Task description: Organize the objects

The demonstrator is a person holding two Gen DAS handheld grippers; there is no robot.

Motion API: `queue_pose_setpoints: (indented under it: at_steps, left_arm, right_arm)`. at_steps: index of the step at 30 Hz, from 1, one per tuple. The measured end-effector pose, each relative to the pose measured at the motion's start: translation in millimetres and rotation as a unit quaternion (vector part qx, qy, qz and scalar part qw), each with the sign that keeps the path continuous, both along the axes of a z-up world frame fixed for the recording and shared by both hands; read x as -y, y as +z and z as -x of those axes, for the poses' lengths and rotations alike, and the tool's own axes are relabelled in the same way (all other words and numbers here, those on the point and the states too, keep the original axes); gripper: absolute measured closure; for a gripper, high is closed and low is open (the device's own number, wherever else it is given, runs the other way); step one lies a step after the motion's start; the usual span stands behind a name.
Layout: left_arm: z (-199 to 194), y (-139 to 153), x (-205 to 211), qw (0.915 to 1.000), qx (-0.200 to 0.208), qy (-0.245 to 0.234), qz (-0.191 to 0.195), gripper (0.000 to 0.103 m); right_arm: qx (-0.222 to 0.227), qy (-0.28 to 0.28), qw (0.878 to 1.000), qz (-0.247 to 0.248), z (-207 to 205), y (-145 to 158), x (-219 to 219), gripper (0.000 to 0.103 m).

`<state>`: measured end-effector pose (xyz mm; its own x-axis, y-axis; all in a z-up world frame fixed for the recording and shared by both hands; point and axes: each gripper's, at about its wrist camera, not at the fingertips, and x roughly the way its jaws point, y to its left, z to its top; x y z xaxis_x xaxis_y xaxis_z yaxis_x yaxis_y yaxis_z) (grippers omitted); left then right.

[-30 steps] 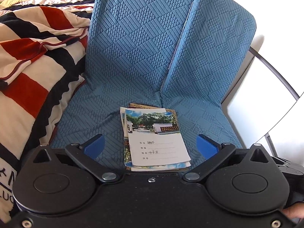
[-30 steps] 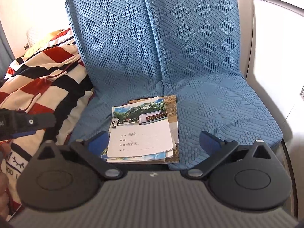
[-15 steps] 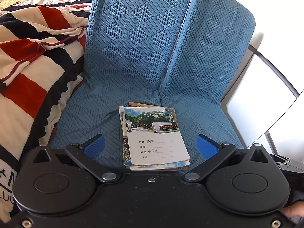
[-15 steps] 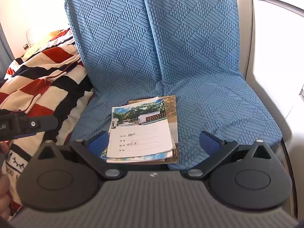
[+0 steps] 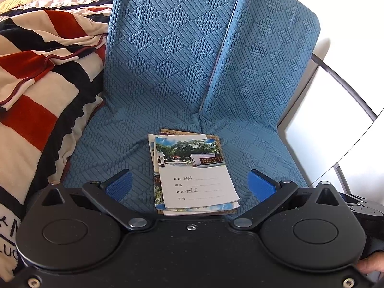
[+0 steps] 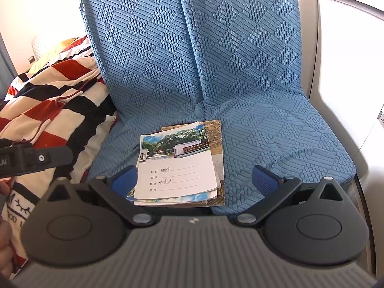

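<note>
A small stack of notebooks (image 5: 195,177) lay on the blue chair seat (image 5: 115,144), close to its front edge and near the crease between the two cushion halves. The stack was loosely squared, lower covers showing past the top one at the left and back. The left hand-held gripper (image 5: 189,186) and the right hand-held gripper (image 6: 200,180) both hovered spread wide and empty, the stack lying between their blue pads.

That fits a stack just set down or one about to be lifted; the pictures did not settle which.

The notebooks were thin, flat and glossy, likely to slide apart. The seat cover was quilted, textured fabric; a soft striped blanket (image 5: 36,91) lay beside the chair's left edge.
</note>
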<state>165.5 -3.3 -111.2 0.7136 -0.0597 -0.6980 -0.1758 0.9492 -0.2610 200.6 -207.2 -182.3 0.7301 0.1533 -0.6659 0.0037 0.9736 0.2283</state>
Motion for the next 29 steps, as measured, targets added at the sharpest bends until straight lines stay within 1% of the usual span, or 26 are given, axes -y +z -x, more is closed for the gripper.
queue_pose_setpoints:
  at_steps: [7, 29]
  left_arm:
    - [0.9, 0.9, 1.2, 1.0, 0.005, -0.001, -0.002, 0.001]
    - [0.1, 0.2, 1.1, 1.0, 0.001, -0.006, 0.0, 0.001]
  right_arm:
    - [0.001, -0.002, 1.0, 0.001, 0.4, -0.6, 0.9, 0.0]
    - [0.0, -0.004, 1.0, 0.002, -0.3, -2.1, 2.0, 0.0]
